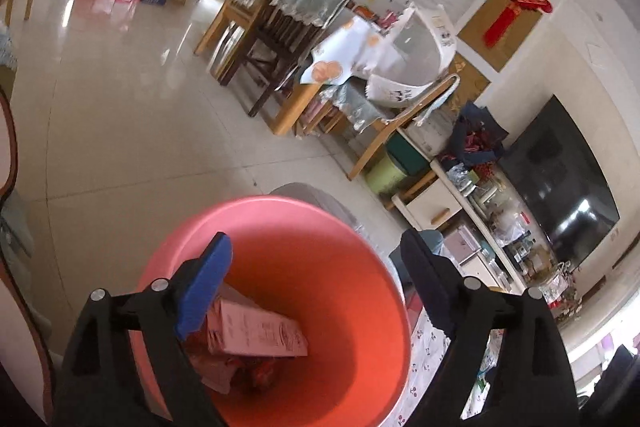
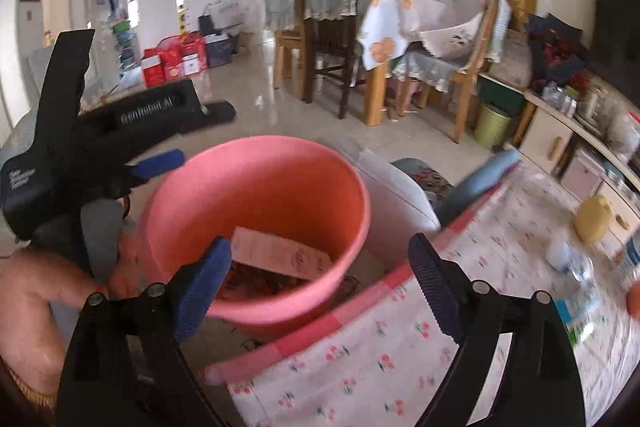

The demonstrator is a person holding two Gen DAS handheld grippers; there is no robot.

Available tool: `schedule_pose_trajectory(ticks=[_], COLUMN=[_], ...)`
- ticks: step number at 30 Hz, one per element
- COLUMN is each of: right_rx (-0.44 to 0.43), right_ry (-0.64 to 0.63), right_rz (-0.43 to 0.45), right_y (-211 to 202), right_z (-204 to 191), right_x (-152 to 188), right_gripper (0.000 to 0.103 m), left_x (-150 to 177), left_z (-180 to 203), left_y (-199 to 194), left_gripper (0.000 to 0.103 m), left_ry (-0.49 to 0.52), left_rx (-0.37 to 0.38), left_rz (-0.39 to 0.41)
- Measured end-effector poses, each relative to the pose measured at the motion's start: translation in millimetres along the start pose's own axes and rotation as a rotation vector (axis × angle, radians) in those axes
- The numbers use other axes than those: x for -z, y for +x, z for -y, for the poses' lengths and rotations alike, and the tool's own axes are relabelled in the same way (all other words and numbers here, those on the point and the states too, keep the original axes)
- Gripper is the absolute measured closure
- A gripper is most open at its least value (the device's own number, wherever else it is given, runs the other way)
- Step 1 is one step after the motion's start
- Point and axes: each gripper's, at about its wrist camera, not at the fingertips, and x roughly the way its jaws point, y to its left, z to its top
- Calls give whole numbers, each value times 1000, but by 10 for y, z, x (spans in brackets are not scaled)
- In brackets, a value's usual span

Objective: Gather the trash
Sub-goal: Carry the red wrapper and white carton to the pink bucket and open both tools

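A pink bucket point(image 1: 352, 307) stands on the floor beside the table; it also shows in the right wrist view point(image 2: 320, 247). Inside lie a pale pink carton point(image 1: 260, 333) and red wrappers point(image 1: 264, 373); the carton shows in the right wrist view point(image 2: 280, 255) too. My left gripper point(image 1: 316, 267) is open and empty, right above the bucket's mouth; in the right wrist view it shows at the bucket's left rim point(image 2: 192, 135). My right gripper point(image 2: 320, 271) is open and empty, between the bucket and the table's edge.
A table with a cherry-print cloth point(image 2: 400, 355) is at the right, bearing a yellow object point(image 2: 596, 219) and a blurred plastic bottle point(image 2: 576, 267). A grey seat point(image 2: 396, 203) stands behind the bucket. Dining chairs point(image 2: 332, 39), a green bin point(image 2: 494, 125) and a TV cabinet point(image 1: 460, 211) lie beyond.
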Motion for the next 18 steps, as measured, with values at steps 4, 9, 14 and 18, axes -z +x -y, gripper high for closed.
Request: schedule_pose_trajectory(ticks=[4, 9, 14, 18], right_rx=[32, 60, 81, 95], right_ry=[48, 99, 135, 173], right_rz=[-11, -20, -6, 6], right_y=[-190, -422, -664, -866], right_z=[151, 313, 411, 486], right_x=[187, 403, 556, 705], right_gripper=[14, 14, 14, 9], left_x=[73, 204, 324, 419], left_z=[200, 448, 626, 744], left_y=[-2, -4, -98, -135], left_gripper=[13, 12, 12, 12], left_ry=[81, 157, 206, 229], left_rx=[17, 69, 97, 132], left_rz=[14, 0, 23, 20])
